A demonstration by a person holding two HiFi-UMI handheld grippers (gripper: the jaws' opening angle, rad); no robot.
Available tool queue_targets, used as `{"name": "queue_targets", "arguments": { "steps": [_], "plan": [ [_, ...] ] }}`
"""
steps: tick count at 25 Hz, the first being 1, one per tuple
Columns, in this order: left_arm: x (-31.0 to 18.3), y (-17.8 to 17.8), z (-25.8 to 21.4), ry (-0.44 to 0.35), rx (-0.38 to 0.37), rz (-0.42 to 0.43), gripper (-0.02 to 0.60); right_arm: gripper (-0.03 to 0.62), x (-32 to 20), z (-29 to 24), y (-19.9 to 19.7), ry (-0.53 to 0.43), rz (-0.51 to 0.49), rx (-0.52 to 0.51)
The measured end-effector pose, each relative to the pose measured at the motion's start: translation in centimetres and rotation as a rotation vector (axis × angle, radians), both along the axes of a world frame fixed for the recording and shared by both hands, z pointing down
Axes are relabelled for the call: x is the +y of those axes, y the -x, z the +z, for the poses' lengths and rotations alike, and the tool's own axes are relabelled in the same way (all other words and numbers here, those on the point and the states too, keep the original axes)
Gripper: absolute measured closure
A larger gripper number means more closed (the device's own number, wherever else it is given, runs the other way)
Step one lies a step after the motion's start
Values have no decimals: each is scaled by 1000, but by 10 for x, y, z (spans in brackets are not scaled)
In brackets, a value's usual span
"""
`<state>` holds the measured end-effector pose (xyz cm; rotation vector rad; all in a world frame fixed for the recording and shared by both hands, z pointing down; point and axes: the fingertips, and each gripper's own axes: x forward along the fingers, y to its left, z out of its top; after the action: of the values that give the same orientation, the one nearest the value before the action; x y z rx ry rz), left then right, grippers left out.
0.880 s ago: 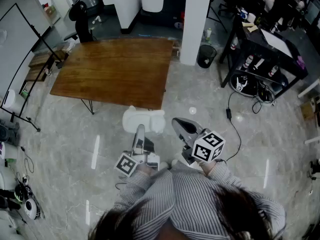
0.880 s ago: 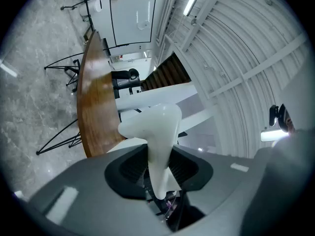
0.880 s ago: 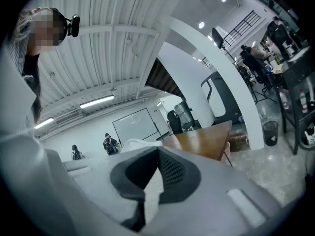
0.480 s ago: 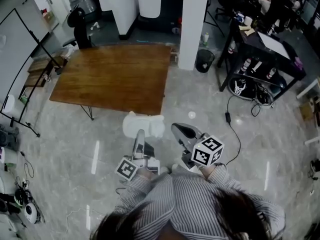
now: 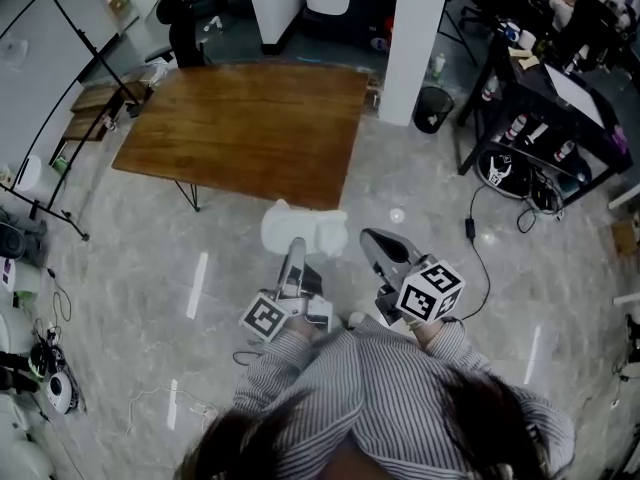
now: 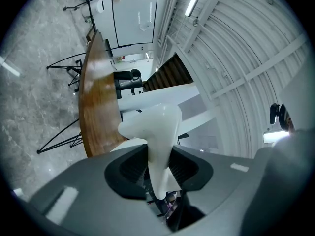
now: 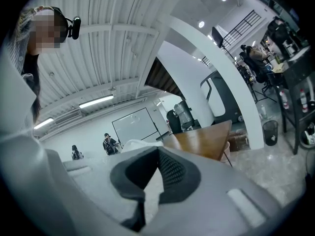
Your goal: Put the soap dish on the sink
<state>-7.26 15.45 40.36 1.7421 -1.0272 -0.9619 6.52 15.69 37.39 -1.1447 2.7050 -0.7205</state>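
Left gripper [image 5: 296,252] pinches a white moulded plastic soap dish [image 5: 303,230] edge-on, carried above the grey marbled floor [image 5: 130,298]. Right gripper [image 5: 377,245] sits just beside it, jaws pressed together, nothing between. Open floor lies on both sides. The near edge of the brown wooden table [image 5: 240,128] is close ahead, with a white square pillar [image 5: 412,48] past its corner. The dish's gripped end is hidden between the pads.
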Motion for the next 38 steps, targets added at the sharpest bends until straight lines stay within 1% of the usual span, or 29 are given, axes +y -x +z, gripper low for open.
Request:
{"name": "queue_targets", "arguments": {
  "steps": [4, 9, 16, 18, 22, 26, 30, 32, 35, 38],
  "plan": [
    [-12, -10, -3, -5, -11, -11, 453, 592, -12, -1, -14, 10, 2, -29],
    [-25, -22, -7, -9, -7, -28, 453, 592, -26, 1, -23, 16, -24, -25],
    [-32, -40, 9, 11, -4, -49, 453, 592, -41, 21, -38, 58, -55, -23],
    [-39, -38, 10, 21, -12, -60, 453, 592, -50, 21, -38, 67, -58, -32],
    [-62, -23, 13, 40, -19, -84, 453, 592, -74, 23, -29, 75, -60, -46],
    [-101, -13, 24, 50, -14, -86, 453, 592, -110, 31, -20, 81, -51, -46],
    [-156, 0, 27, 51, -23, -73, 453, 594, -164, 29, -10, 71, -24, -39],
    [-186, 10, 28, 52, -26, -68, 453, 592, -193, 27, -1, 66, -14, -37],
    [-230, 30, 32, 89, -10, -71, 453, 592, -236, 25, 15, 68, -6, -33],
    [-272, 49, 34, 105, -22, -62, 453, 592, -278, 22, 31, 75, 13, -30]
  ]
}}
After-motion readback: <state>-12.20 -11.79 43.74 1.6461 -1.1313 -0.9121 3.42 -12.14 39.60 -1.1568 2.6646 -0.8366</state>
